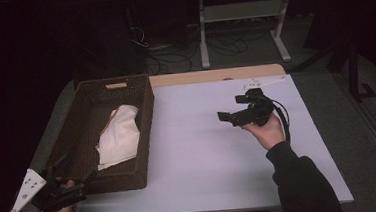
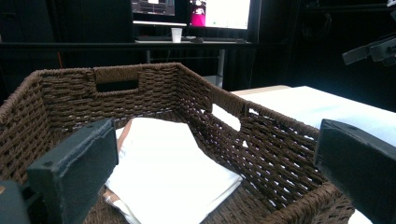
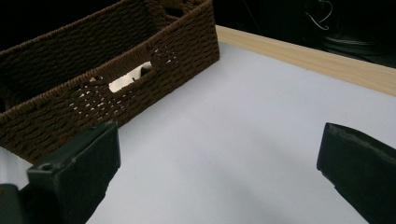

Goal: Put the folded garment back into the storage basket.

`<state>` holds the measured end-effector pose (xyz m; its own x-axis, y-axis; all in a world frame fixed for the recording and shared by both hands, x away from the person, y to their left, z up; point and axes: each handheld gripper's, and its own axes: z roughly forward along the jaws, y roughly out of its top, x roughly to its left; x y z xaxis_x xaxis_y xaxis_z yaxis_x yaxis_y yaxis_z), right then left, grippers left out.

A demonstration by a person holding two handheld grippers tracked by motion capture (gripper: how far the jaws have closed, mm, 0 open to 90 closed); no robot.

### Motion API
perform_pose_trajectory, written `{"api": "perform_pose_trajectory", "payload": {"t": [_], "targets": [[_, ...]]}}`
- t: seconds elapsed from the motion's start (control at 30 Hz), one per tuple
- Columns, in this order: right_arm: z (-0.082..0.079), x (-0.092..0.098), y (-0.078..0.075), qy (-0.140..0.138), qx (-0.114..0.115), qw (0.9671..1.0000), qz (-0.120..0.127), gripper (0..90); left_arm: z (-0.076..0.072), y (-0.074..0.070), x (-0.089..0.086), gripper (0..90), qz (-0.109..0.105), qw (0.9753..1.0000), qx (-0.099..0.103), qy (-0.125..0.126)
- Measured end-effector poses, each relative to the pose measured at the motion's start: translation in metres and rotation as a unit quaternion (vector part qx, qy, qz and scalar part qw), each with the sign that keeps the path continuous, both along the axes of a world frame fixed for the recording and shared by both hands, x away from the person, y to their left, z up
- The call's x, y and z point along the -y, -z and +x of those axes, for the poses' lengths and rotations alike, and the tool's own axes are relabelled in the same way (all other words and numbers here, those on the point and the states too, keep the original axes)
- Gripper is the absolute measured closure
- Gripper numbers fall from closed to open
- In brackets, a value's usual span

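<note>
In the high view a folded white cloth (image 1: 119, 136) lay inside the brown wicker basket (image 1: 144, 96) at centre-left of the frame, on the white table (image 1: 204, 155). The left gripper (image 1: 72, 170) sat at the lower left, just by the basket's near corner, its jaws spread wide and holding nothing. The right gripper (image 1: 231, 109) hung over the bare tabletop right of centre, well apart from the basket, jaws likewise apart and empty.
</note>
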<state>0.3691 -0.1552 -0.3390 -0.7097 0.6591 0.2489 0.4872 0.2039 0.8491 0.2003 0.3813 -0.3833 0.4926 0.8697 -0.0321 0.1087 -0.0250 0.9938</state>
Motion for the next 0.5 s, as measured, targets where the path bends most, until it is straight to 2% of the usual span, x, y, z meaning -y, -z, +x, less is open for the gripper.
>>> {"api": "perform_pose_trajectory", "payload": {"t": [0.5], "targets": [[-0.014,0.02,0.008,0.021,0.004,0.9997,-0.007,0.0,0.0,0.0,0.0,0.0,0.001,1.0,0.0,0.0]]}}
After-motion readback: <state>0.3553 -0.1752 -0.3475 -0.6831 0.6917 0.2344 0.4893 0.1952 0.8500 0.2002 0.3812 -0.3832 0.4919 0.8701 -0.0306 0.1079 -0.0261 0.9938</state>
